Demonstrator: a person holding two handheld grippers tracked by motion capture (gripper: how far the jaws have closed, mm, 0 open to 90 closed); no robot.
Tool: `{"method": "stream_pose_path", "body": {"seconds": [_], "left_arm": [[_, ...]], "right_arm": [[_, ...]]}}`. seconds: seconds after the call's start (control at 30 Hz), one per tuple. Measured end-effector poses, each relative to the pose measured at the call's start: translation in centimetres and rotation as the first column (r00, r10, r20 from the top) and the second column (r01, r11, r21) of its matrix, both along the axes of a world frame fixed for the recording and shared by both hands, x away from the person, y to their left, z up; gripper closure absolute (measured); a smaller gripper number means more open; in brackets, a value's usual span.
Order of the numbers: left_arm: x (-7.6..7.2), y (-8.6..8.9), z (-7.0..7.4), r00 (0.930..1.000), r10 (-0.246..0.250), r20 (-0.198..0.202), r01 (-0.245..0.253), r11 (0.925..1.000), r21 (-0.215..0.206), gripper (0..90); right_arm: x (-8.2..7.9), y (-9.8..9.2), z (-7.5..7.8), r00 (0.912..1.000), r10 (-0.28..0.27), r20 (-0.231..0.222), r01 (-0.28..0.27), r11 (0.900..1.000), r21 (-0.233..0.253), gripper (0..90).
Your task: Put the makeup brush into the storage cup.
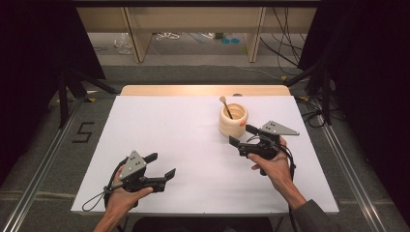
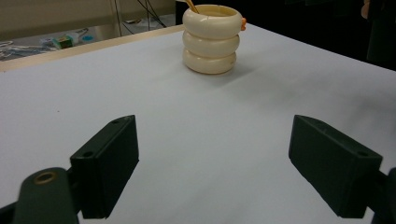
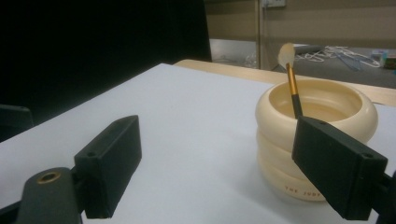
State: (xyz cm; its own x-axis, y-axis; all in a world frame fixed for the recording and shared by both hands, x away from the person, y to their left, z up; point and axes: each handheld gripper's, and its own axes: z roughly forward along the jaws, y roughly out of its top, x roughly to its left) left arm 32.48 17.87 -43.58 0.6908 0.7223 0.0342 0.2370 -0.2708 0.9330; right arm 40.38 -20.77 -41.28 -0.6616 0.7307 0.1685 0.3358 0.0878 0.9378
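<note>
I am holding my left gripper (image 1: 161,166) low over the near left part of the white rectangular tabletop (image 1: 183,130), my left hand (image 1: 123,193) wrapping its handle. Its two black jaws are standing wide apart, released, nothing between them; in the left gripper view the bare white surface is lying between the black pads (image 2: 105,165).

My right gripper (image 1: 240,135) is hovering at the right side of the table, my right hand (image 1: 270,164) gripping it from behind, a grey three-cornered plate (image 1: 278,128) riding on top. Its jaws are also spread open and gripping nothing. In the right gripper view one jaw is crossing in front of the cup's side, the other standing off to the left over bare table; I cannot tell whether the near jaw is touching the cup.

The cream-coloured ribbed cup shaped like three stacked rings (image 1: 233,120) is sitting upright on the far right part of the table, just beyond my right gripper and well apart from my left one. A thin brush with a gold-and-black handle and pale tip (image 3: 290,74) is leaning inside it, tip upward above the rim. A small orange spot (image 2: 243,21) is showing on the cup's side.
</note>
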Motion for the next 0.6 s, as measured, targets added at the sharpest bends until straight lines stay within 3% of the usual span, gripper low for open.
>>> {"method": "stream_pose_path", "body": {"seconds": [0.03,0.07,0.1,0.23,0.27,0.3,0.33,0.6], "left_arm": [[0.1,0.0,0.0,0.9999,-0.009,0.005,0.009,1.0000,-0.001,15.9],[0.5,0.4,0.2,0.9972,-0.044,0.061,0.040,0.9970,0.067,15.9],[0.1,0.0,0.0,0.9999,-0.011,0.011,0.011,0.9999,0.010,16.0],[0.0,0.0,0.0,1.0000,-0.005,0.002,0.005,1.0000,-0.004,15.9],[0.9,0.8,0.5,0.9911,-0.051,0.123,0.037,0.9928,0.114,15.9],[-0.2,-0.2,0.0,0.9997,0.013,-0.023,-0.014,0.9994,-0.032,15.9],[-0.1,0.0,0.1,1.0000,0.002,-0.003,-0.002,0.9999,-0.011,16.0],[-0.1,0.0,0.1,1.0000,0.002,0.000,-0.002,0.9999,-0.017,16.0]], "right_arm": [[-0.2,0.0,0.0,0.9999,0.013,-0.010,-0.013,1.000,0.009,16.1],[-0.3,0.1,-0.1,1.0000,0.009,0.002,-0.009,1.000,0.018,16.2],[-0.5,0.0,0.0,0.9999,0.013,-0.007,-0.013,1.000,0.007,16.2],[-0.9,0.2,-0.5,0.9996,0.025,-0.014,-0.024,0.999,0.021,16.0],[-1.0,0.2,-0.6,0.9996,0.026,-0.006,-0.026,1.000,0.013,16.0],[-1.1,0.3,-0.7,0.9995,0.029,-0.015,-0.029,0.999,0.018,16.0],[-1.2,0.3,-0.7,0.9995,0.023,-0.020,-0.023,1.000,0.012,16.0],[-2.1,0.3,-0.6,0.9994,0.026,-0.021,-0.026,1.000,0.004,16.0]]}}
